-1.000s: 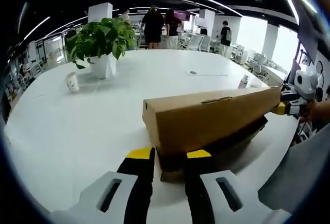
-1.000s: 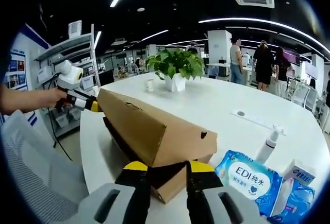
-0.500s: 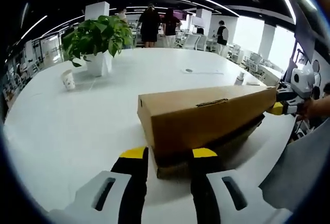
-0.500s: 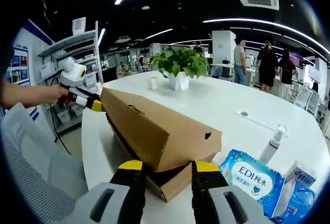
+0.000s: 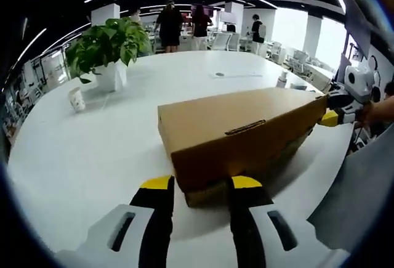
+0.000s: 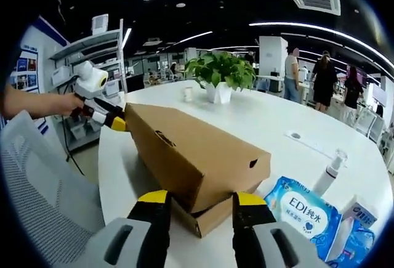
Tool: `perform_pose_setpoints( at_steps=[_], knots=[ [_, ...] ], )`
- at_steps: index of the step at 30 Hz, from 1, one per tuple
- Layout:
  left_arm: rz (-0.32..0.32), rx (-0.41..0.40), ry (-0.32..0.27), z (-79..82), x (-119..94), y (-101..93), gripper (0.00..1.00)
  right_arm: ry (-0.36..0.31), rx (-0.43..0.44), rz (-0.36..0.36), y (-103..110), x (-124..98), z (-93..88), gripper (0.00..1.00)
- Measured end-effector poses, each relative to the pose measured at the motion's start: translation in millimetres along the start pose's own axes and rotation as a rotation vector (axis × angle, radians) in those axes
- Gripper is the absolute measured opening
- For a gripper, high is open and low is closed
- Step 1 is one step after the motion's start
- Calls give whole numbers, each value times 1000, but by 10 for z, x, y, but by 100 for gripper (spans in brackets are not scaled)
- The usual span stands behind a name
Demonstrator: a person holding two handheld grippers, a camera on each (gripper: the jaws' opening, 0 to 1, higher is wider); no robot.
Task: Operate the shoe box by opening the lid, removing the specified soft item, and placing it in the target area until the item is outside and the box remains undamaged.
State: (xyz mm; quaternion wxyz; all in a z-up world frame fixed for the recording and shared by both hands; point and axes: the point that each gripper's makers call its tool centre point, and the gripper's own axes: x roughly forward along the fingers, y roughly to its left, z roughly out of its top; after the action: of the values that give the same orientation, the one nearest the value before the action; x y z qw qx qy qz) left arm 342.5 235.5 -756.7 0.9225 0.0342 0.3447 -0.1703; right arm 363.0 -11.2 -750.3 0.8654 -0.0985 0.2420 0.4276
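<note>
The shoe box (image 5: 237,135) lies on the white table (image 5: 92,151), one end between the yellow-tipped jaws of the left gripper (image 5: 200,185) at the lower middle of the left gripper view, the other end at the right gripper (image 6: 200,199) in the right gripper view. Both sets of jaws stand apart, flanking the box corners — whether they pinch it cannot be told. The box is plain brown cardboard, rectangular, with its lid (image 6: 184,151) slightly raised. One potted plant (image 5: 104,49), one paper cup (image 5: 76,98), two blue wipe packs (image 6: 305,209) and one spray bottle (image 6: 329,172) stand nearby.
</note>
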Motion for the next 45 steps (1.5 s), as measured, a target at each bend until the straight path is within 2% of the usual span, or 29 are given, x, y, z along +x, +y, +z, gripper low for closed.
perform_pose_setpoints(
  at_steps=[16, 21, 33, 45],
  knots=[
    [-4, 65, 56, -156, 68, -30, 38, 31, -44, 10, 49, 36, -116, 39],
    [-9, 53, 57, -191, 79, -43, 39, 44, -45, 15, 68, 48, -157, 39],
    [-6, 50, 43, -155, 45, 8, 38, 37, -35, 9, 48, 28, -139, 38],
    [-15, 73, 56, -174, 92, -2, 36, 31, 1, -12, 39, 62, -139, 35]
  ],
)
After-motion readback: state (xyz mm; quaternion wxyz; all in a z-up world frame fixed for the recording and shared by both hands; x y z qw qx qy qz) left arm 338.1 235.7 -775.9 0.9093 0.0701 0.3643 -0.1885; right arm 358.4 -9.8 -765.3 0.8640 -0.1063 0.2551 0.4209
